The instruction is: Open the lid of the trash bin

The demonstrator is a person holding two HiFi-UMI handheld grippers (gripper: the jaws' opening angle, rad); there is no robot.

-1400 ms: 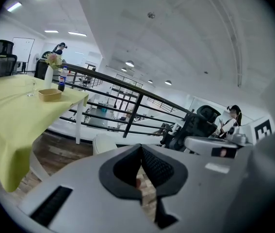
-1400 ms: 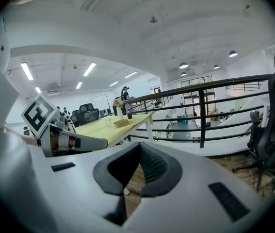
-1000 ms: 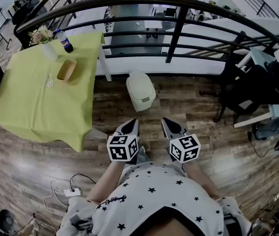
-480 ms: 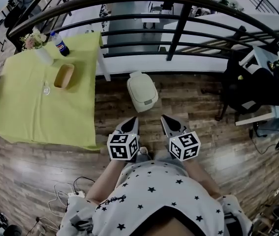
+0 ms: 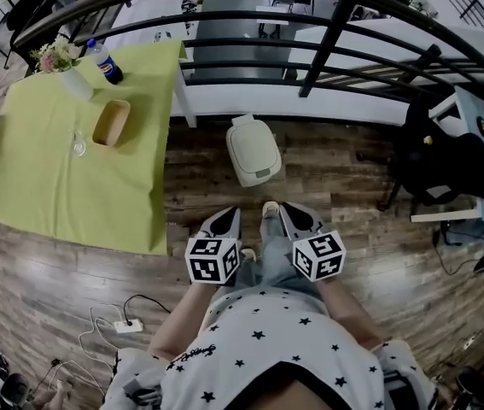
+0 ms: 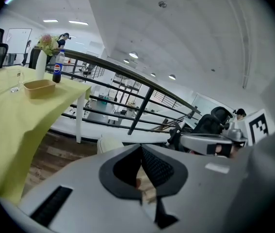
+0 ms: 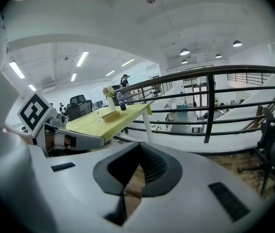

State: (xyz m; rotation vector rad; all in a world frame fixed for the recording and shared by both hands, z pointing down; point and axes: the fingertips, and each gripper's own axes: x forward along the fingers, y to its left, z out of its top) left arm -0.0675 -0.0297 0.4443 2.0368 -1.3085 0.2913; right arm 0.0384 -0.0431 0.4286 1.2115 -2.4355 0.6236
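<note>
Floorboards [image 5: 352, 190] fill the middle of the head view. The trash bin [image 5: 261, 175] stands on them just above centre, below the railing [image 5: 327, 45], and its lid [image 5: 253, 143] is down, so whatever is inside is hidden. The left gripper [image 5: 226, 215] and right gripper [image 5: 295, 215] hang lower in the frame, well apart from the bin. At upper left the yellow surface [image 5: 45, 178] carries a tray [image 5: 111, 122] that looks empty, a glass [image 5: 78, 146], a bottle [image 5: 105, 61] of dark drink and a vase [image 5: 64, 67] of flowers.

In the left gripper view the jaws are clenched tip to tip with nothing between them. The bin's pale top [image 6: 109, 141] peeps over them at lower centre, and the tray [image 6: 39, 88] sits at upper left.

In the right gripper view the jaws are likewise pressed together and empty. The bin does not show, only the surface [image 7: 110, 119] at centre left.

With the jaws closed, neither gripper can pinch the lid's edge; they would have to part first or hook under it. The bin looks light, so a pull at the rim may well slide or tip it towards the railing instead of raising the lid.
</note>
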